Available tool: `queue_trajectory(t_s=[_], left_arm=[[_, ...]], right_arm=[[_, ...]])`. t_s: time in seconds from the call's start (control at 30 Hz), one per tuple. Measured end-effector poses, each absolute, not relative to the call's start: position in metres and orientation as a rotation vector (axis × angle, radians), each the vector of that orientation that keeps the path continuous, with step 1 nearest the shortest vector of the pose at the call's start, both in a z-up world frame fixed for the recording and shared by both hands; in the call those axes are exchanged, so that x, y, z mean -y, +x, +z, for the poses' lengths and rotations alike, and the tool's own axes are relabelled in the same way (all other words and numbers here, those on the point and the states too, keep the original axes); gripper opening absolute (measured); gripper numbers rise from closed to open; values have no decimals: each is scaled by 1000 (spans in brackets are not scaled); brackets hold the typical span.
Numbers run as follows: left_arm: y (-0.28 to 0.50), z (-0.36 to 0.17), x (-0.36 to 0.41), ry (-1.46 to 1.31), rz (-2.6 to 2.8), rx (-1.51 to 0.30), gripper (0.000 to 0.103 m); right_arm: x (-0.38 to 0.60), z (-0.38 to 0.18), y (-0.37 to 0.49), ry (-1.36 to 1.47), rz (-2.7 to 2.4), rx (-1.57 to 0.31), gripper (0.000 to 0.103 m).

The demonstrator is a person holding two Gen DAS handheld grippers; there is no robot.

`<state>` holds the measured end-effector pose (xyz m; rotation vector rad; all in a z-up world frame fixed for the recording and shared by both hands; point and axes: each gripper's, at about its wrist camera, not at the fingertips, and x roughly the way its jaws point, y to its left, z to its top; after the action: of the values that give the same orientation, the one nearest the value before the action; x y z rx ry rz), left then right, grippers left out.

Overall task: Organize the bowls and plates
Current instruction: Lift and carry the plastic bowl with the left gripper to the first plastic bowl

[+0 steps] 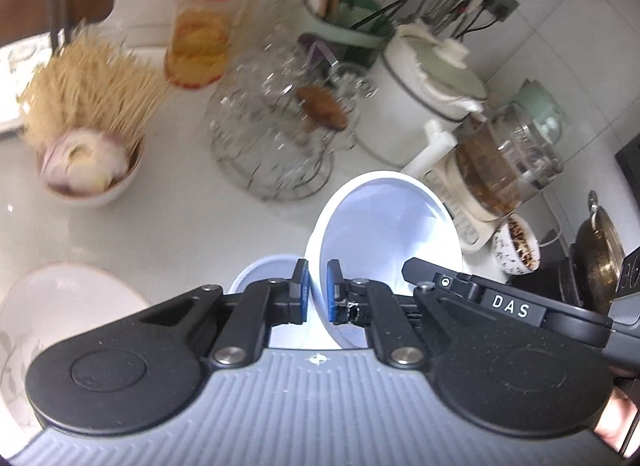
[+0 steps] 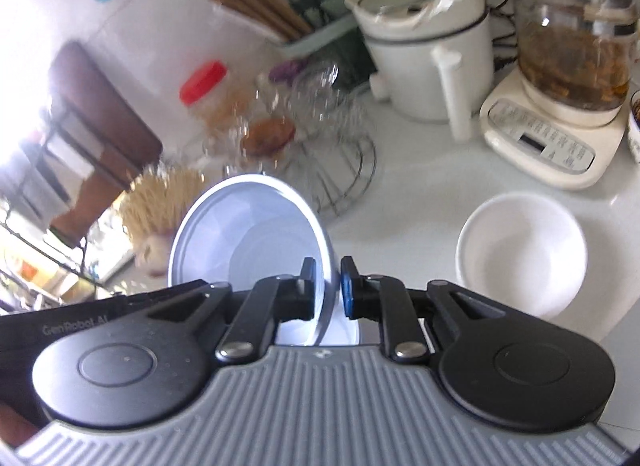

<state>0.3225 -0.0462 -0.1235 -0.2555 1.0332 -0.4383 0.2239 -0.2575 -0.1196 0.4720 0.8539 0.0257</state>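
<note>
My left gripper (image 1: 318, 292) is shut on the rim of a white bowl (image 1: 384, 234) and holds it tilted above the counter. A pale blue dish (image 1: 260, 274) shows just behind its left finger. My right gripper (image 2: 327, 290) is shut on the rim of a pale blue plate (image 2: 248, 234), held on edge and tilted. The black arm of the right gripper (image 1: 500, 302) shows in the left wrist view. A white empty bowl (image 2: 520, 254) sits on the counter to the right. A white plate with a leaf pattern (image 1: 48, 314) lies at the lower left.
On the white counter stand a wire rack with glassware (image 1: 272, 133), a red-lidded jar (image 1: 204, 29), a bowl with onion and toothpicks (image 1: 88, 145), a white pot (image 2: 424, 33), a glass kettle on its base (image 2: 560, 77), a patterned cup (image 1: 516, 250) and a chopstick holder (image 2: 280, 25).
</note>
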Motion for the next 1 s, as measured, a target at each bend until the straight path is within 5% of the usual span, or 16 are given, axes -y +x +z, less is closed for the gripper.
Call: queue_trajectory(t_s=[0.87, 0.93, 1.0], left_arm=[[326, -174, 37, -227, -341, -1152, 10], [328, -174, 35, -229, -335, -1160, 16], [329, -173, 34, -227, -332, -1164, 44]], right_arm=[[235, -170, 245, 475, 22, -1080, 17], [235, -169, 246, 476, 19, -1080, 17], [235, -167, 247, 480, 10, -1079, 36]])
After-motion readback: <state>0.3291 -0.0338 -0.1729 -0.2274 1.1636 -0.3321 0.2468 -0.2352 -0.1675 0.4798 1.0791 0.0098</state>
